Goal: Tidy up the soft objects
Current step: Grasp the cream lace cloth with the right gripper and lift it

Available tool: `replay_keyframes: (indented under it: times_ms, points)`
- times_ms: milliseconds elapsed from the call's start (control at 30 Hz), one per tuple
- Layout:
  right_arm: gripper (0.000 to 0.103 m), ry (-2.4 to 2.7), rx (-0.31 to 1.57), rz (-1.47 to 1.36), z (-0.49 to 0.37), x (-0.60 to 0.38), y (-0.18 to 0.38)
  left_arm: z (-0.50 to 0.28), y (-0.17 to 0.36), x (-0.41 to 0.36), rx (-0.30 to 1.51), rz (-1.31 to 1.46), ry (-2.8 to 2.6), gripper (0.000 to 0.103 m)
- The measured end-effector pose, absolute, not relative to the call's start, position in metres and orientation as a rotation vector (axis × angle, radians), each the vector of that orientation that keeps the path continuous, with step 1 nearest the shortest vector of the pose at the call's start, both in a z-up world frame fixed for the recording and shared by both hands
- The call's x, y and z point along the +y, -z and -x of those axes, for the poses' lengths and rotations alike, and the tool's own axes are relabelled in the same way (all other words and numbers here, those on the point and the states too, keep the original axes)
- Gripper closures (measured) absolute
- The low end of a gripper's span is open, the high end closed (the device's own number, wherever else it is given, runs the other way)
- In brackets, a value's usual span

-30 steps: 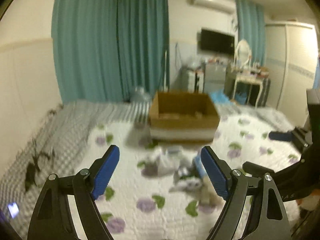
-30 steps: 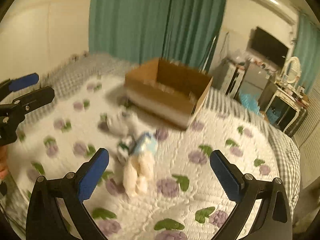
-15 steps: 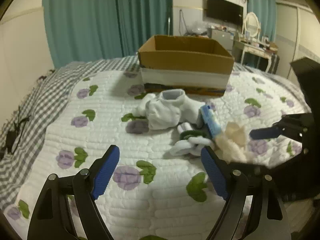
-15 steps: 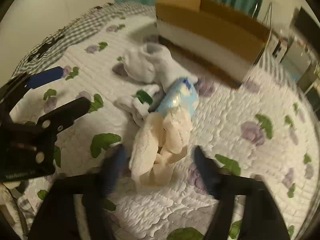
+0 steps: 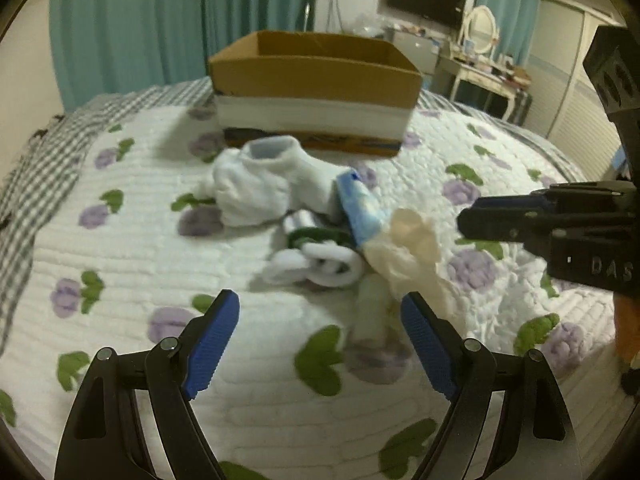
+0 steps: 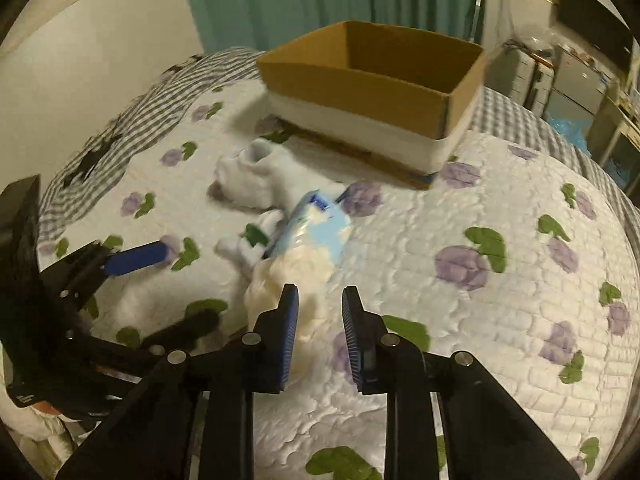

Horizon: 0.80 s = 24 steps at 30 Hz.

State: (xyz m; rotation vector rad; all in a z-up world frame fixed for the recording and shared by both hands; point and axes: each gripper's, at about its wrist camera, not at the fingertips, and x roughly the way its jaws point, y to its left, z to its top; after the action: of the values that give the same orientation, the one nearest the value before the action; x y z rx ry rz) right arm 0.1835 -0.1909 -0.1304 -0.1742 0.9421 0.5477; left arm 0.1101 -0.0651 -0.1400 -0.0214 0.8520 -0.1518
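A pile of soft things lies on the flowered quilt: a white sock [image 5: 260, 184] [image 6: 256, 176], a blue-and-white pack [image 5: 358, 210] [image 6: 316, 232], a rolled white-and-green sock [image 5: 320, 260] [image 6: 252, 240] and a cream cloth [image 5: 412, 256] [image 6: 288, 284]. My left gripper [image 5: 320, 348] is open just short of the pile. My right gripper [image 6: 320, 336] has its jaws nearly closed around the near edge of the cream cloth; it also shows in the left wrist view [image 5: 520, 220]. An open cardboard box [image 5: 316, 88] [image 6: 376, 92] stands behind the pile.
A grey checked blanket [image 5: 36, 160] covers the bed's left and far side. Teal curtains [image 5: 160, 20] hang behind. A dressing table with a mirror [image 5: 480, 48] and a wardrobe stand at the right. The left gripper shows in the right wrist view [image 6: 132, 260].
Both grippers have dropped toward the pile. The right gripper's jaws have closed from wide open to a narrow gap at the cream cloth. The left gripper stays open.
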Motion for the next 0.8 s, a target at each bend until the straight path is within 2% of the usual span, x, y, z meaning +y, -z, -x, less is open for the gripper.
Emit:
replay_keyframes:
  times_ms: [67, 100, 367, 400, 433, 467, 533, 600, 800]
  points:
    - [0.049, -0.564, 0.949, 0.215, -0.181, -0.183, 0.135, -0.109, 0.144, -0.067, 0.857, 0.002, 0.149, 0.019]
    - [0.029, -0.579, 0.940, 0.228, -0.178, -0.179, 0.137, -0.108, 0.146, -0.066, 0.859, -0.006, 0.137, 0.019]
    - [0.027, -0.611, 1.036, 0.182, -0.195, -0.166, 0.164, -0.104, 0.162, -0.048, 0.879, -0.014, 0.076, 0.019]
    - [0.031, -0.620, 1.060, 0.168, -0.200, -0.164, 0.169, -0.105, 0.163, -0.048, 0.882, -0.012, 0.077, 0.019]
    - [0.044, -0.628, 1.078, 0.156, -0.204, -0.162, 0.172, -0.105, 0.163, -0.048, 0.884, -0.014, 0.080, 0.019]
    - [0.051, -0.637, 1.094, 0.139, -0.207, -0.162, 0.175, -0.105, 0.163, -0.050, 0.883, -0.016, 0.084, 0.019]
    - [0.073, -0.658, 1.124, 0.094, -0.211, -0.165, 0.179, -0.104, 0.161, -0.053, 0.879, -0.019, 0.097, 0.019]
    - [0.084, -0.654, 1.111, 0.075, -0.211, -0.170, 0.175, -0.105, 0.159, -0.057, 0.878, -0.017, 0.118, 0.019]
    - [0.085, -0.548, 0.972, 0.057, -0.211, -0.199, 0.140, -0.115, 0.157, -0.077, 0.875, 0.008, 0.196, 0.021]
